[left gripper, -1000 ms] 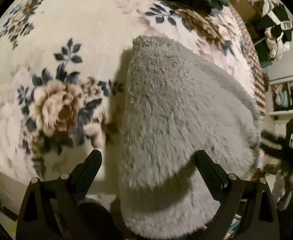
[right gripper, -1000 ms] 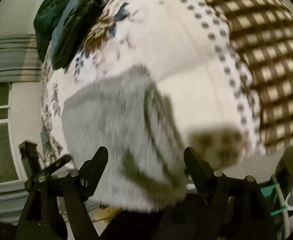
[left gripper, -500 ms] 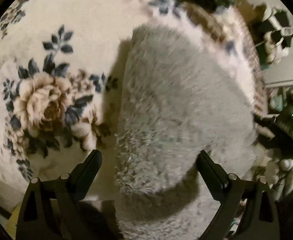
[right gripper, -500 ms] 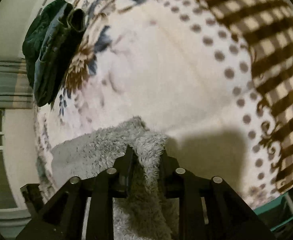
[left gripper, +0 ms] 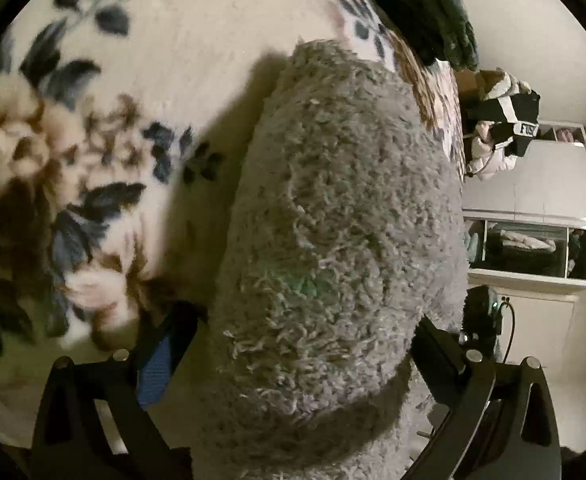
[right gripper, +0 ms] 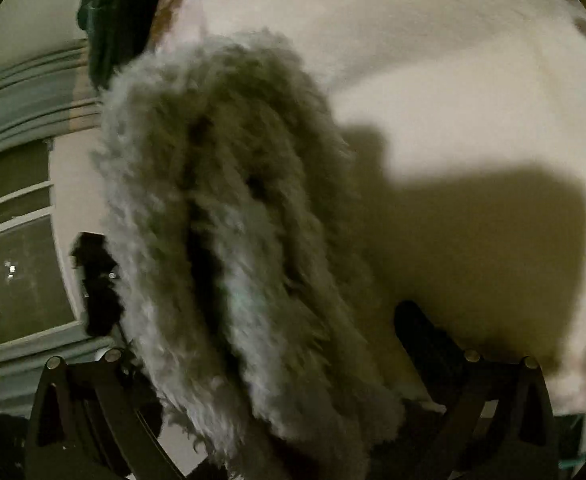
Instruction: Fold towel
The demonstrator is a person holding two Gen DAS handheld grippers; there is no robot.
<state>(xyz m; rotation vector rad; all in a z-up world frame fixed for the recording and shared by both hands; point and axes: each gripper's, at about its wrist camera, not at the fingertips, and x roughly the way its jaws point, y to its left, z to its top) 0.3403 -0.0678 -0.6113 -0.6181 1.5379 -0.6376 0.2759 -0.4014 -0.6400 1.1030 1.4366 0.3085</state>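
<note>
A shaggy grey towel (left gripper: 341,200) lies folded on a cream floral bedspread (left gripper: 173,40), its near end hanging over the bed edge. My left gripper (left gripper: 301,318) is open wide, low over the towel's near end, with the pile filling the gap between its fingers. In the right wrist view the towel (right gripper: 221,160) shows as stacked, blurred layers with a dark crease between them. My right gripper (right gripper: 269,332) is open too; its right finger (right gripper: 417,328) shows, while the towel hides the left fingertip. The bedspread (right gripper: 453,80) carries the gripper's shadow.
Dark green folded clothes (left gripper: 433,8) lie at the far end of the bed, also seen as dark green clothes (right gripper: 121,12). A white shelf unit (left gripper: 533,240) stands beyond the bed's right edge. A window (right gripper: 13,272) and curtain (right gripper: 21,92) are on the left.
The right gripper was shut on a towel fold half a second ago and now stands open. Both grippers have moved closer to the towel.
</note>
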